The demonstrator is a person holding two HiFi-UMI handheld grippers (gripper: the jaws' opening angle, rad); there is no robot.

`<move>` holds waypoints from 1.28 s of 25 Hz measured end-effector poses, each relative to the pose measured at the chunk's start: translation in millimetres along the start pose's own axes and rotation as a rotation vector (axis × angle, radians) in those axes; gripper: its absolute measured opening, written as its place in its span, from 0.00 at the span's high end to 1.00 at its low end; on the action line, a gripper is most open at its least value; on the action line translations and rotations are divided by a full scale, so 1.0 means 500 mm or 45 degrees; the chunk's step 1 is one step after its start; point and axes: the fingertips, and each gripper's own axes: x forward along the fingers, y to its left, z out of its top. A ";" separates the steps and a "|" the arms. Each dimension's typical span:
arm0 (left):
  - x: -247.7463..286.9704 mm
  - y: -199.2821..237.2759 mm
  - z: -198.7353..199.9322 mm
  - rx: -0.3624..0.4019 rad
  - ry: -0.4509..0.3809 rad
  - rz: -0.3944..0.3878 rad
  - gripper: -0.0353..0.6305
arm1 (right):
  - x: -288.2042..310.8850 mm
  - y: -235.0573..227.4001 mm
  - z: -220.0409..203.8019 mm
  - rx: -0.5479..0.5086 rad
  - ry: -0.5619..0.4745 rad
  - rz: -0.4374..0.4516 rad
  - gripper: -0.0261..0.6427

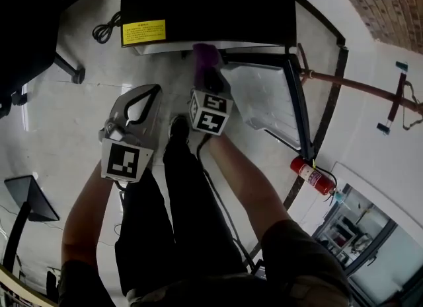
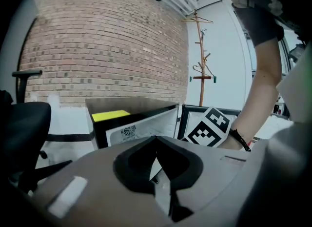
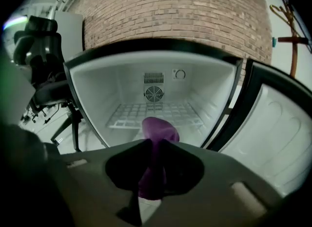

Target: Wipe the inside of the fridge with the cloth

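Brick wall (image 3: 170, 11) is backing a low black fridge (image 1: 208, 2) sitting on pale floor, with its door (image 1: 264, 94) hanging open on the fridge's right. Right gripper (image 3: 153, 145) is clamping 1 purple cloth (image 3: 158, 131), jaws pinched narrow on it. Cloth is bunching out ahead of the tips at the fridge mouth, not yet touching any inner wall. Left gripper (image 2: 157, 143) is hanging left of the fridge front, jaws pressed together with nothing between. Step in hand is looking like the reach-in, with wiping hardly begun by my read. Doing it well is meaning leading with the cloth wad, pressing it flat on a fridge wall, and running long strokes from the back fan vent (image 3: 154, 94) outward, then over the wire shelf (image 3: 151, 113). Cloth could be snagging on that shelf grid. Fridge opening is looking wide and bare, but its black frame and the door edge are sitting close on the fridge's right. Chair (image 1: 26, 22) is standing well left of the fridge, clear of the stroke.
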 end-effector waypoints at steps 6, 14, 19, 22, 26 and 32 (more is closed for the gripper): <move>-0.104 -0.020 0.146 -0.193 0.000 0.075 0.92 | -0.159 0.027 0.128 0.001 -0.034 0.042 0.88; -0.239 -0.045 0.331 -0.154 -0.031 0.088 0.92 | -0.395 0.056 0.234 0.075 -0.075 0.020 0.88; -0.315 -0.053 0.464 -0.194 -0.102 0.101 0.92 | -0.538 0.079 0.334 0.120 -0.163 0.011 0.88; -0.359 -0.087 0.535 -0.197 -0.130 0.061 0.92 | -0.617 0.093 0.391 0.143 -0.214 0.062 0.88; -0.415 -0.099 0.617 -0.170 -0.178 0.011 0.92 | -0.701 0.103 0.458 0.150 -0.284 0.073 0.88; -0.467 -0.111 0.663 -0.156 -0.195 -0.020 0.92 | -0.812 0.095 0.518 0.137 -0.377 0.107 0.88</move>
